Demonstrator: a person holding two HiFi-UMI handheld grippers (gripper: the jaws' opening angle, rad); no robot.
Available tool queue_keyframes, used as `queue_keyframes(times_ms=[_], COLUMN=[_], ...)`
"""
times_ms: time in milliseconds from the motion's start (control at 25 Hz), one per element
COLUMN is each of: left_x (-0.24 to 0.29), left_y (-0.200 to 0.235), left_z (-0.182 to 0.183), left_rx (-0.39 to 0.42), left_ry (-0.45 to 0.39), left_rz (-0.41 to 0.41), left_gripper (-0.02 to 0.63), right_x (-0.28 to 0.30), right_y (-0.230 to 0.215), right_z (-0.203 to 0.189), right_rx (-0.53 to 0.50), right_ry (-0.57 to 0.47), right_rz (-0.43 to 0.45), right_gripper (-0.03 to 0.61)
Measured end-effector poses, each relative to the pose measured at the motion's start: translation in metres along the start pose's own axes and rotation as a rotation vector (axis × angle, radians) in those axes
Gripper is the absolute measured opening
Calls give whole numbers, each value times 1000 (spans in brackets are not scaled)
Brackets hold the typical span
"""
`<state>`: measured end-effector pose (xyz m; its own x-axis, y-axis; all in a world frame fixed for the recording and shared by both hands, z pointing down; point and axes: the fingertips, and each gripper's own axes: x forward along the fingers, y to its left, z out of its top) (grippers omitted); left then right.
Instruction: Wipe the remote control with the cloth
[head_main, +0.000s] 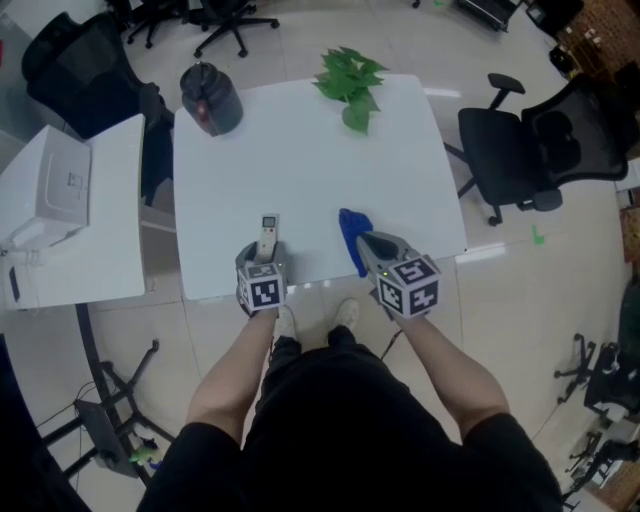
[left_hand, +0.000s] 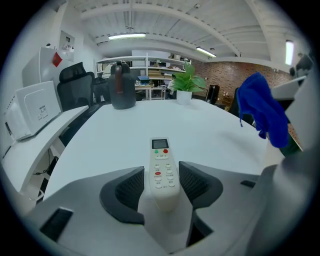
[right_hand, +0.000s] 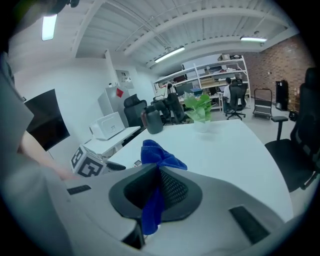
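A white remote control (head_main: 267, 235) (left_hand: 162, 167) lies lengthwise on the white table (head_main: 300, 150) near its front edge, buttons up. My left gripper (head_main: 263, 258) (left_hand: 161, 181) is down at the table with the remote's near end between its jaws; a thin gap shows on each side, so the pads do not press it. To its right, my right gripper (head_main: 368, 250) (right_hand: 159, 186) is shut on a blue cloth (head_main: 352, 235) (right_hand: 156, 156), which bunches above the jaws and hangs below them. The cloth (left_hand: 262, 112) also shows at the right of the left gripper view.
A black jug (head_main: 210, 98) (left_hand: 122, 86) stands at the table's far left and a potted green plant (head_main: 350, 82) (left_hand: 186, 84) at the far middle. A side desk with a white printer (head_main: 50, 190) is on the left. A black office chair (head_main: 540, 150) stands on the right.
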<state>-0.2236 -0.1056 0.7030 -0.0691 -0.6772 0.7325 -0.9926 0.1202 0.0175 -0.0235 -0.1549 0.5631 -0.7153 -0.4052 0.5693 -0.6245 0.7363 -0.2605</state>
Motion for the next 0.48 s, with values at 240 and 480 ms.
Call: queue_keyframes(times_ms=[240,480], left_x=[-33,-60], left_y=[-1,-3], left_z=[3,2], left_rx=[11,20], left_ry=[-33,-59], left_rz=[-32,-68], left_gripper=[224,224], right_x=[54,96], right_y=[-3,3], right_z=[-30,-49], right_rx=[-93,-201], right_ry=[117,207], right_rz=[-26,-45], right_gripper=[8,12])
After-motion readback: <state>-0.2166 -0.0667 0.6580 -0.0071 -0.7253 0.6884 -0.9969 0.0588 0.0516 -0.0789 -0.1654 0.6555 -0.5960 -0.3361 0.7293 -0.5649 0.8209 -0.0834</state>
